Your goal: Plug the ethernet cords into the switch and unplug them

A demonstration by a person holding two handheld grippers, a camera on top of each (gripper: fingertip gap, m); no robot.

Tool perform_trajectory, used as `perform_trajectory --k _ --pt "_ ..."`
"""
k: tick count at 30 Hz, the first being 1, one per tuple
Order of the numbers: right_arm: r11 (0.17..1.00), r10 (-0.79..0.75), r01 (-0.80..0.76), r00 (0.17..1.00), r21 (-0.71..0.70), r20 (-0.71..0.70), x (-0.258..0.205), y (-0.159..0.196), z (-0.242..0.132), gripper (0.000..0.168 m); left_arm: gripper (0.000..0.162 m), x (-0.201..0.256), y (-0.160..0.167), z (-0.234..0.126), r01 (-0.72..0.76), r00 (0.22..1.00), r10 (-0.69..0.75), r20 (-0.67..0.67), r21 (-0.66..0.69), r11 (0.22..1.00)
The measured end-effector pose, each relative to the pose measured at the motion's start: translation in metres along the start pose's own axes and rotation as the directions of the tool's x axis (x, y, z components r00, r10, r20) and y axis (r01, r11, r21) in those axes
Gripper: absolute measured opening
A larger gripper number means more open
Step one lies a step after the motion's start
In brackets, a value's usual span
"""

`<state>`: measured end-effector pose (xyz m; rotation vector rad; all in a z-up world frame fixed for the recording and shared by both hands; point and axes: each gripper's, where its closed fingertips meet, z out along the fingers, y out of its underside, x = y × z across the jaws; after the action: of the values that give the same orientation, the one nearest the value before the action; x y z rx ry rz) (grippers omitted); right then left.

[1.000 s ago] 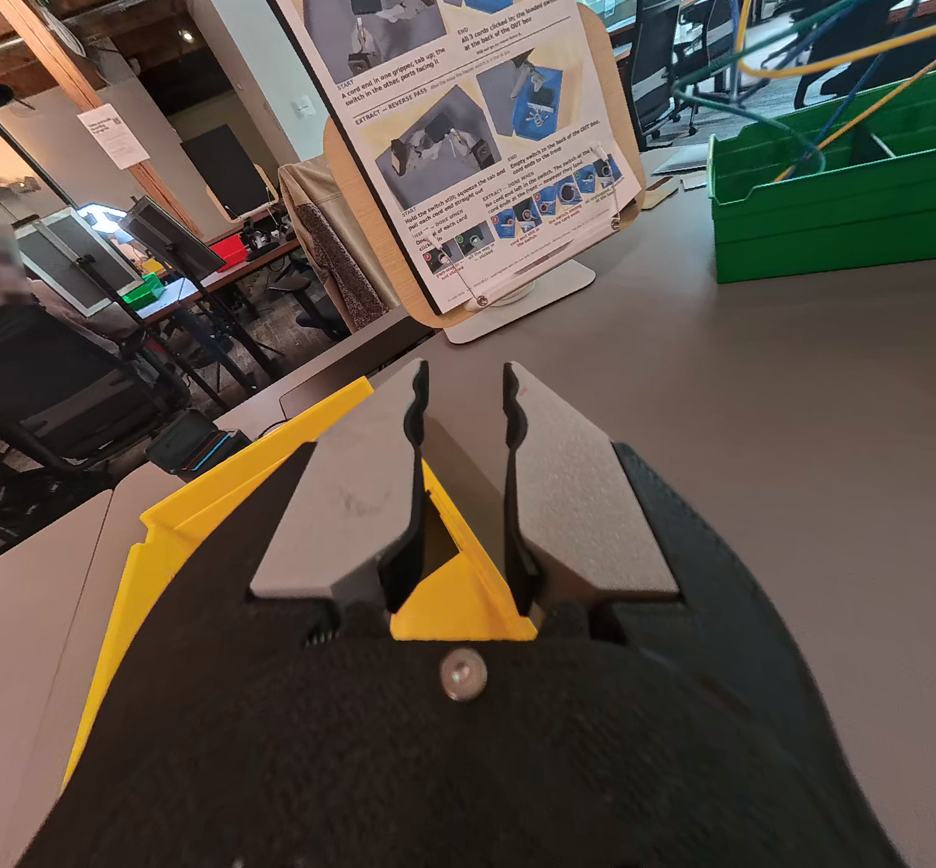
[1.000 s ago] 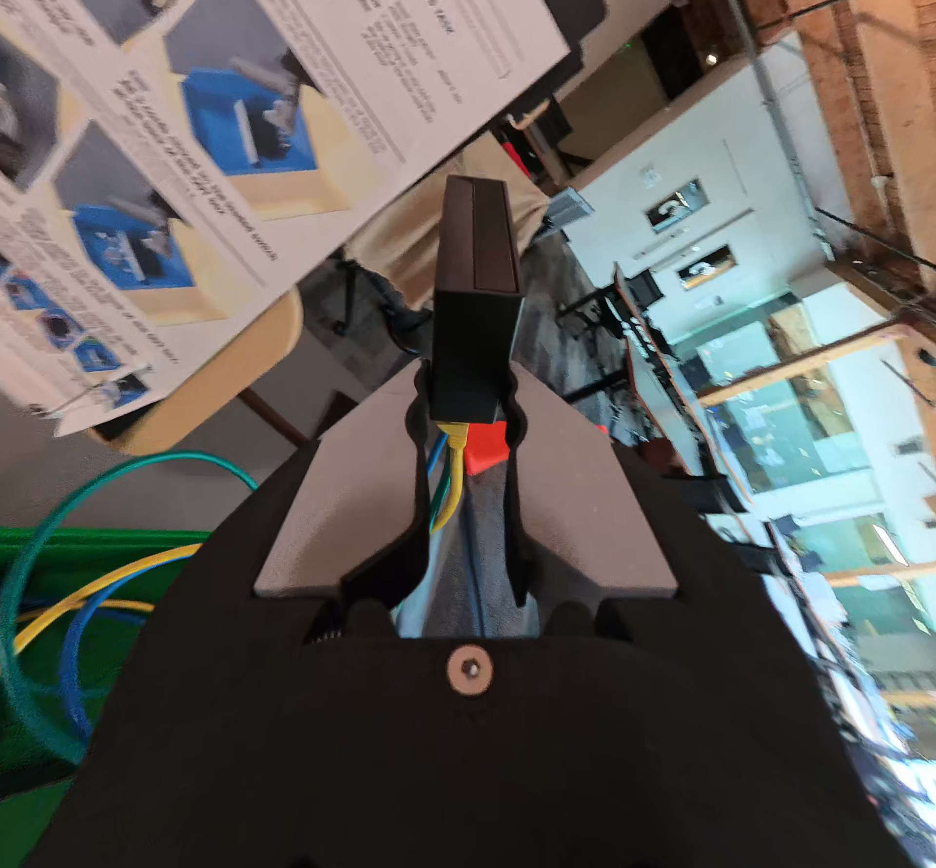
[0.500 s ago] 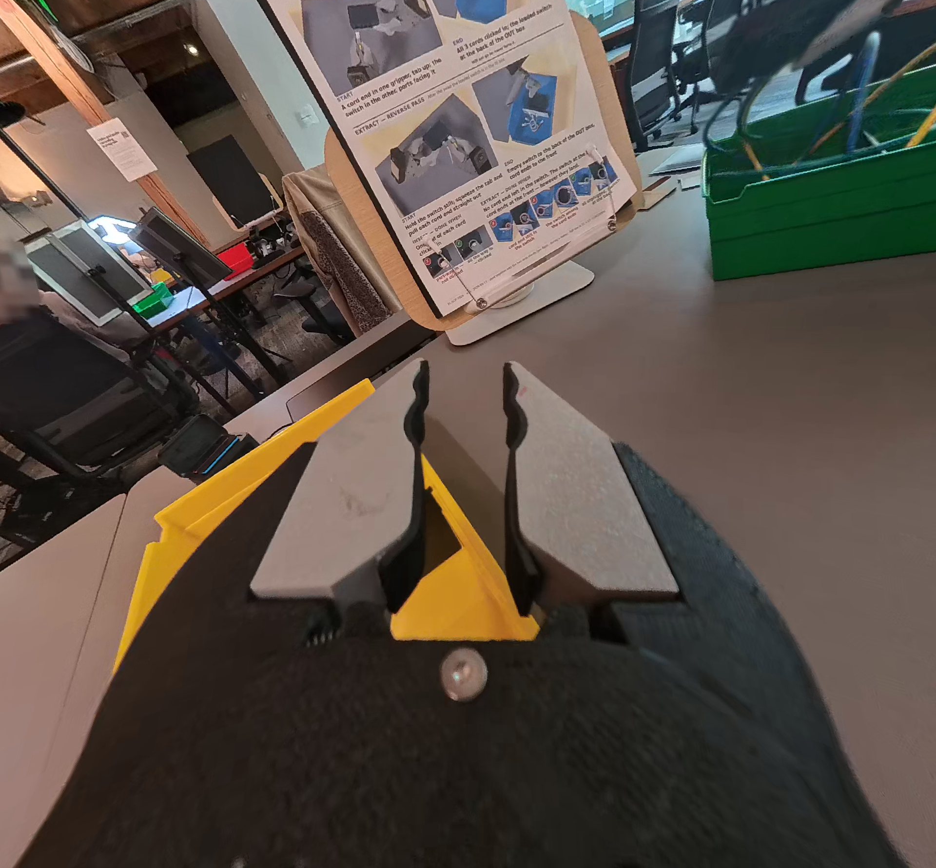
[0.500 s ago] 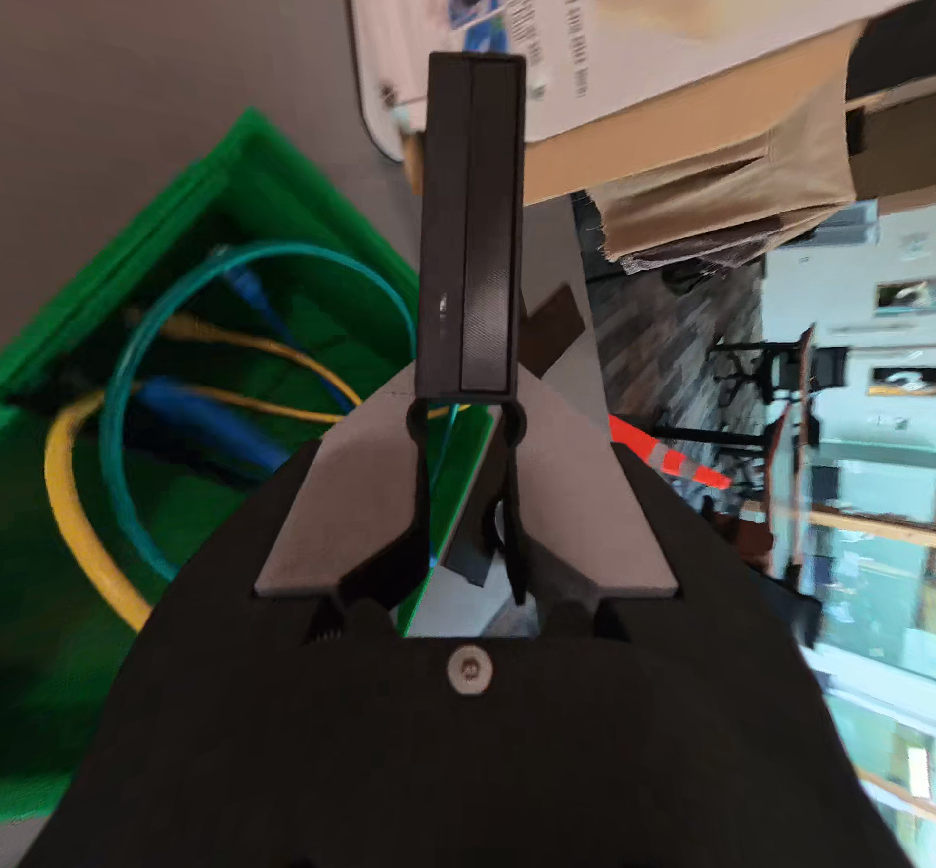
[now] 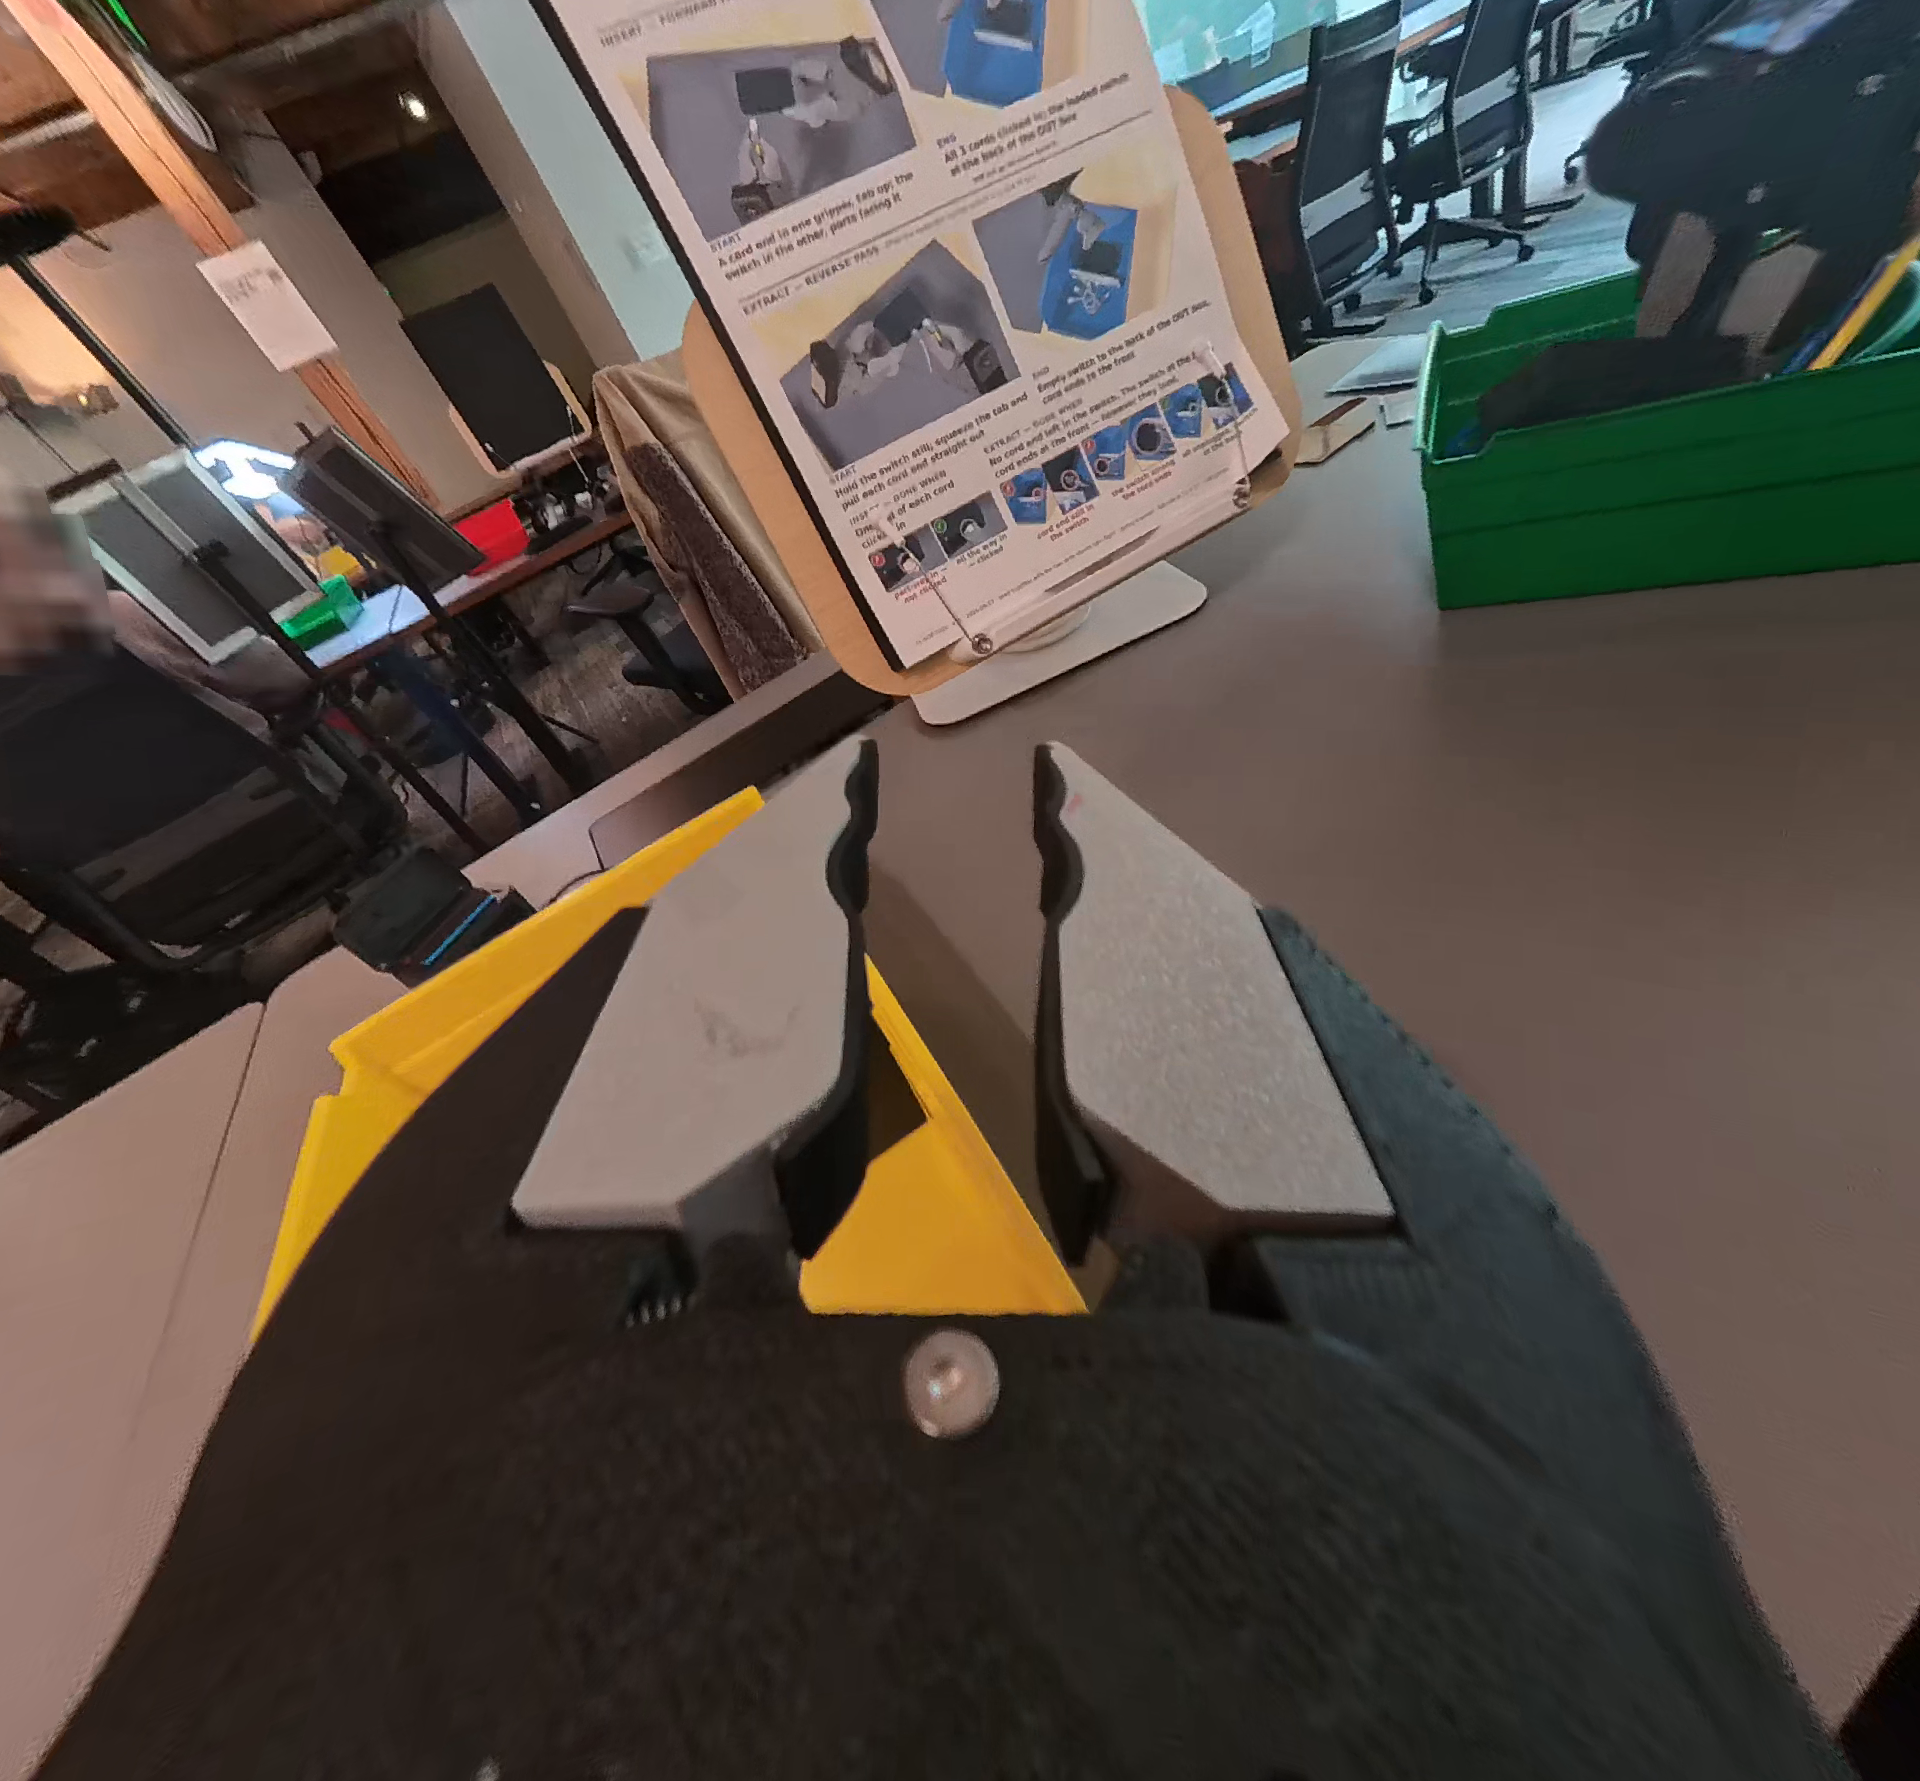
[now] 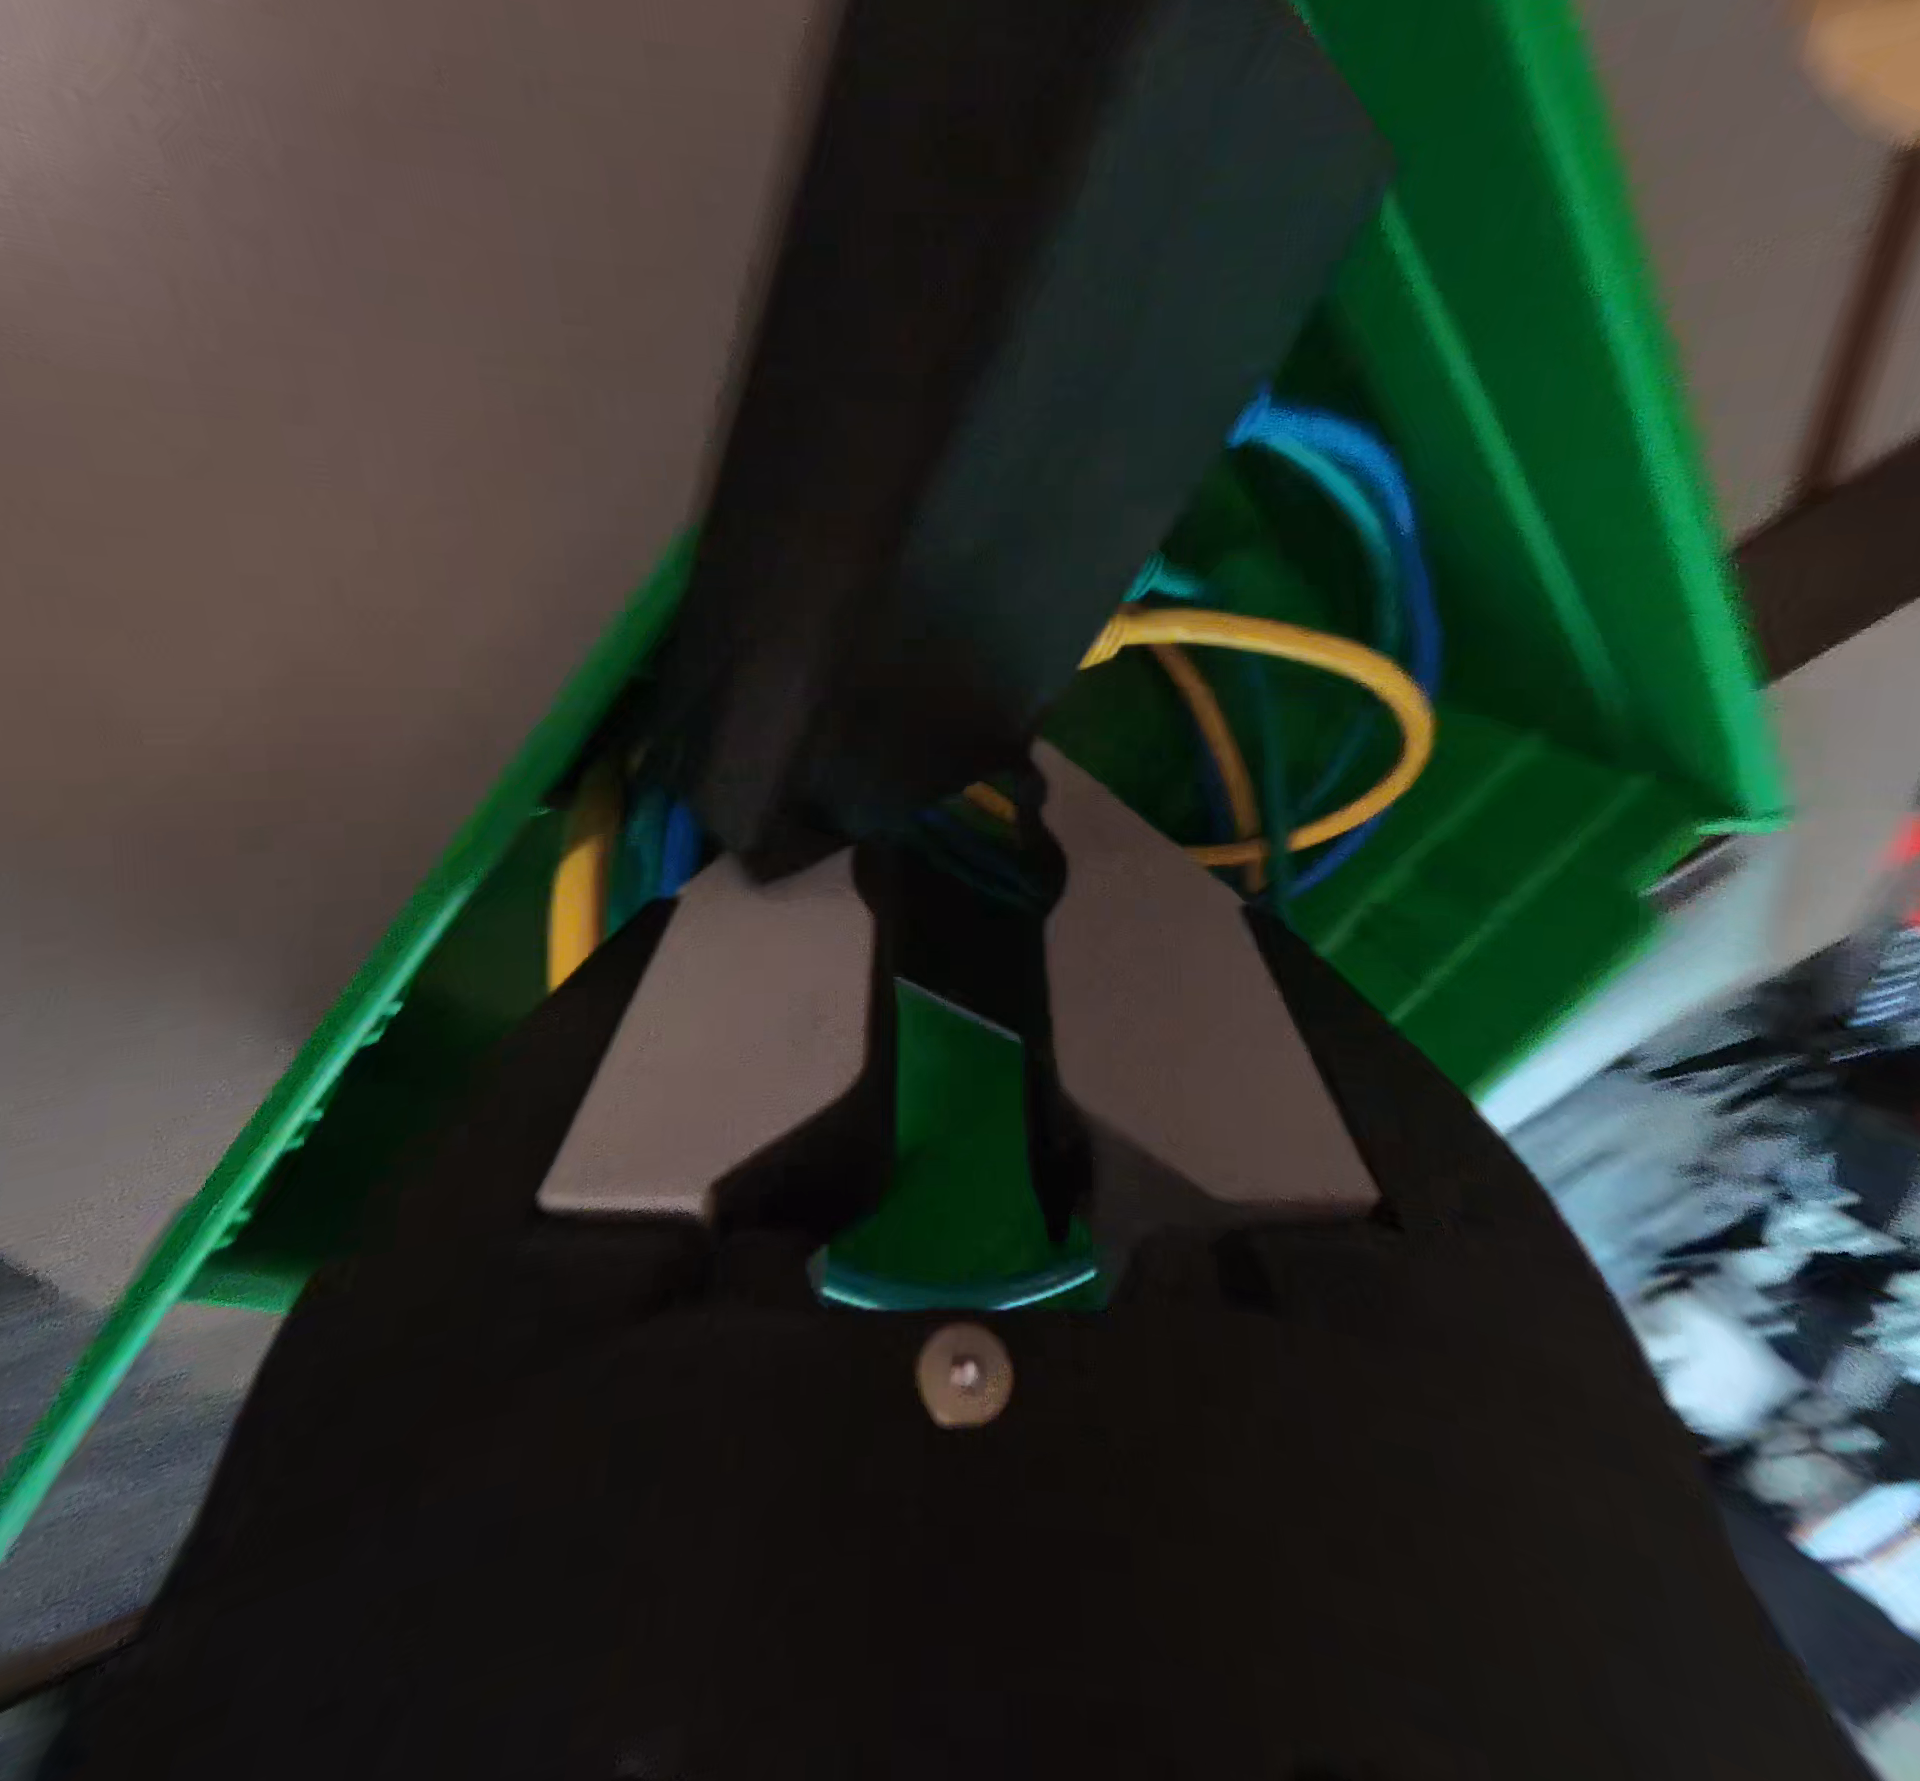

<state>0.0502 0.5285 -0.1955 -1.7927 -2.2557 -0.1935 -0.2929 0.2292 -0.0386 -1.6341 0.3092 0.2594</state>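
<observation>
Green bin (image 6: 1507, 297) w/ cords (image 6: 1340, 651) behind switch (image 6: 997, 360) in right jaws; left jaws apart, empty.

black switch (image 6: 997, 360) tilted over green bin (image 6: 1507, 381), coloured cords (image 6: 1340, 682) inside

Bench (image 5: 1507, 848): flat grey-brown, matte, no pattern.

Left gripper (image 5: 954, 801): fingers (image 5: 748, 983) pale grey with a fine speckled grain, black inner edges; body black, textured; one silver screw.

Bin under it (image 5: 914, 1253): bright yellow.

Bin at far right (image 5: 1662, 505): vivid green, horizontal ribs on the wall.

Instruction board (image 5: 935, 277): white sheet, black edge, grey and blue photo panels on cream-yellow patches; tan backing, white base.

Switch (image 6: 997, 381): plain black, blurred.

Cords in the green bin: yellow cord (image 6: 1382, 692), blue cord (image 6: 1403, 526), teal cord (image 6: 1288, 827), looped over each other.

Right gripper (image 6: 951, 838): grey fingers, black body.
</observation>
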Motion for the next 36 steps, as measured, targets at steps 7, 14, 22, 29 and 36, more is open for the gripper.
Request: perform_trajectory --k 7,14,22,29,36 --pt "0.993 0.095 -0.107 0.972 -0.045 -0.213 0.041 0.011 -0.027 0.014 0.032 0.000 0.007 -0.006 -0.019 1.000 0.019 -0.002 -0.031 0.999" --pt "0.928 0.367 -0.335 0.767 0.160 -0.526 0.070 0.041 -0.120 0.048 0.035 -0.002 0.008 -0.008 -0.008 1.000 0.008 -0.002 -0.040 0.999" --pt "0.356 0.907 -0.678 0.416 0.643 -0.064 0.047 0.082 -0.137 0.047 0.040 0.014 0.000 -0.010 0.000 0.999 -0.001 -0.040 -0.038 0.999" --pt "-0.095 0.794 -0.475 0.494 0.875 0.354 -0.010 0.076 -0.185 0.056 0.041 0.041 -0.018 -0.021 0.039 0.994 -0.040 -0.104 -0.011 0.999" --pt "-0.094 0.739 -0.442 0.569 0.892 0.360 -0.083 0.047 -0.173 0.075 0.060 0.121 0.018 -0.004 0.058 0.953 -0.089 -0.290 -0.115 0.992"
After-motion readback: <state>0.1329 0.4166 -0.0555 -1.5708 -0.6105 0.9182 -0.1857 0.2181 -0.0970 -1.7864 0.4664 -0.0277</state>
